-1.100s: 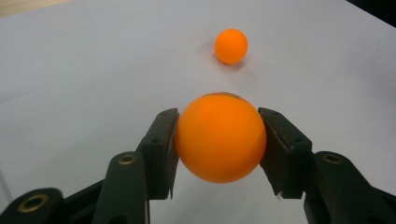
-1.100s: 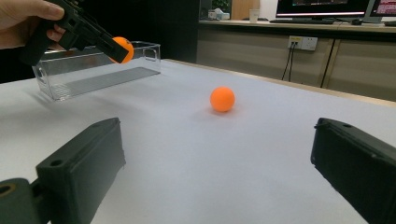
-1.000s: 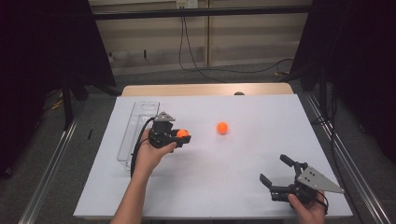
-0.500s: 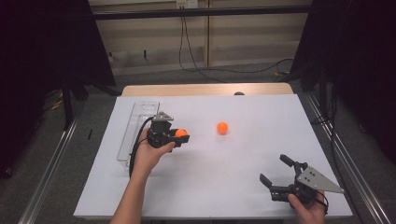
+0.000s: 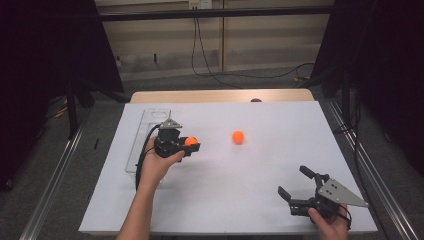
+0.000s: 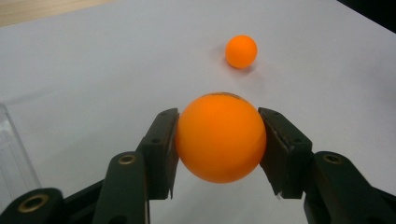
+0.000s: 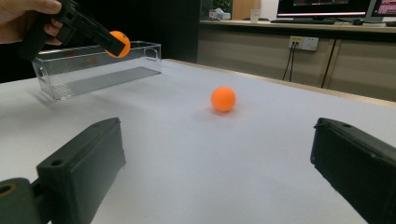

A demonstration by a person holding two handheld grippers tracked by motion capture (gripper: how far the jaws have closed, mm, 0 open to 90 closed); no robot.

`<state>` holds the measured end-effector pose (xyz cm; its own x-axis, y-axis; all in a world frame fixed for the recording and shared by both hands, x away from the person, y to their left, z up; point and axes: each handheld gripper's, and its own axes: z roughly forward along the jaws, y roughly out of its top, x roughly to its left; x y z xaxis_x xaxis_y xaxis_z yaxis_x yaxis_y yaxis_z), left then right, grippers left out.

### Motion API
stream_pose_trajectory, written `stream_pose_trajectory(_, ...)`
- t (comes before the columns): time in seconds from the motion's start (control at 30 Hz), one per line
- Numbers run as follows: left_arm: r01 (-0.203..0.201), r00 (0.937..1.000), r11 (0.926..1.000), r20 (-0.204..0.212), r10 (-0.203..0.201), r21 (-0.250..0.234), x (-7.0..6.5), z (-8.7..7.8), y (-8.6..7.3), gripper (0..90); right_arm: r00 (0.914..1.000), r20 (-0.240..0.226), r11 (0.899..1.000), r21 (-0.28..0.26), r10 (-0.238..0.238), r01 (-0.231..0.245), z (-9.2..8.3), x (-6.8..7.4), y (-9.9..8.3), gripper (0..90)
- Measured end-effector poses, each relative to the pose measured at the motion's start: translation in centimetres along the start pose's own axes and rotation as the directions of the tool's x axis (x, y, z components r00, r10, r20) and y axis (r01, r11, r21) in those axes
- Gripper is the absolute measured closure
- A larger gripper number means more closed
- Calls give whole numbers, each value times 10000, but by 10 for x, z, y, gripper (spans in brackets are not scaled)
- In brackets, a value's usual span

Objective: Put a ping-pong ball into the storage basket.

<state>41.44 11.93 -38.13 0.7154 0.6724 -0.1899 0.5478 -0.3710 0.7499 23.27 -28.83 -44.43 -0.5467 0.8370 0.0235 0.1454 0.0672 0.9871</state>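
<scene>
- The left gripper (image 5: 192, 145) squeezes an orange ball (image 5: 190, 141) between its two black jaws, one pad on each side of the ball.
- The held ball (image 6: 220, 136) is up in the air, above the left part of the white table top (image 5: 240, 190), just beside the clear box (image 5: 145, 135).
- The right gripper (image 5: 296, 186) is near the front right corner of the table top. Its jaws stand wide apart with nothing in them.
- A second orange ball (image 5: 238, 136) lies on the table top, near the middle and a bit toward the far edge. It is well apart from both grippers.
- In the left gripper view, the held ball hides the table right behind it, and the box (image 6: 14, 154) is cut off at the left edge.
- In the right gripper view, the hand (image 7: 28, 14) on the left gripper (image 7: 114, 44) is cut off at the top corner.
- There is a dark mark on top of the held ball, too small to read.
- The clear box is long and runs along the left edge of the table top. Its walls are hard to see from the high view.
- The middle and front of the table top are bare white, with lots of room between the two grippers.
- A strip of wood (image 5: 220, 95) shows past the far edge.
</scene>
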Motion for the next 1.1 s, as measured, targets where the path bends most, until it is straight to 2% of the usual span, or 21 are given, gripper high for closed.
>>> stream_pose_trajectory(0.3, 156, 9999, 9999, -5, -156, -38, 2, -2, 0, 505, 10000, -1, 10000, -2, 3, -3, 0, 0, 0, 23)
stream_pose_trajectory(1.1, 190, 9992, 9997, -354, -196, -150, 6, -11, 0, 504, 10000, -11, 10000, -5, -6, 6, 0, 0, 0, 23)
